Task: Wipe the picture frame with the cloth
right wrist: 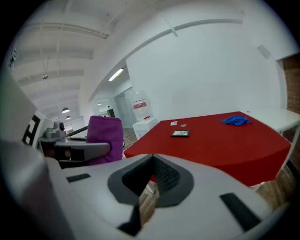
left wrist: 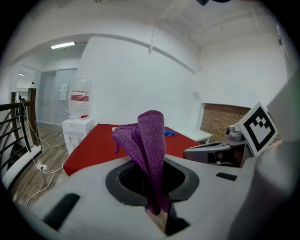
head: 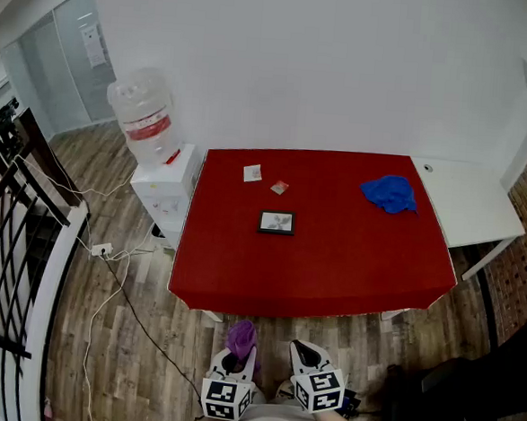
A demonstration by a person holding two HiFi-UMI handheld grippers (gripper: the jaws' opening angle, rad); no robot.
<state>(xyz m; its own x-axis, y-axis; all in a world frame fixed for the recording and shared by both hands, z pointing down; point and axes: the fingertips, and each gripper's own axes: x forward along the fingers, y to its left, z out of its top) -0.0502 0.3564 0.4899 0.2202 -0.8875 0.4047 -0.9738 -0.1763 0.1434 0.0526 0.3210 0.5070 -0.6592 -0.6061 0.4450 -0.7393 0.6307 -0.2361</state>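
A small dark picture frame (head: 276, 222) lies flat near the middle of the red table (head: 331, 273); in the right gripper view the picture frame (right wrist: 180, 133) shows far ahead. My left gripper (head: 238, 351) is held low in front of the table, shut on a purple cloth (head: 242, 336). In the left gripper view the purple cloth (left wrist: 147, 136) stands up folded out of the left gripper (left wrist: 152, 190). My right gripper (head: 307, 354) is beside it, shut with nothing in it; the right gripper (right wrist: 149, 185) has its jaws together. Both are well short of the table edge.
A blue cloth (head: 391, 193) lies at the table's far right, and two small paper pieces (head: 253, 172) lie behind the frame. A water dispenser (head: 155, 153) stands left of the table, a white table (head: 469, 209) to its right. Cables (head: 114, 285) trail on the wooden floor; a railing (head: 12, 260) is at left.
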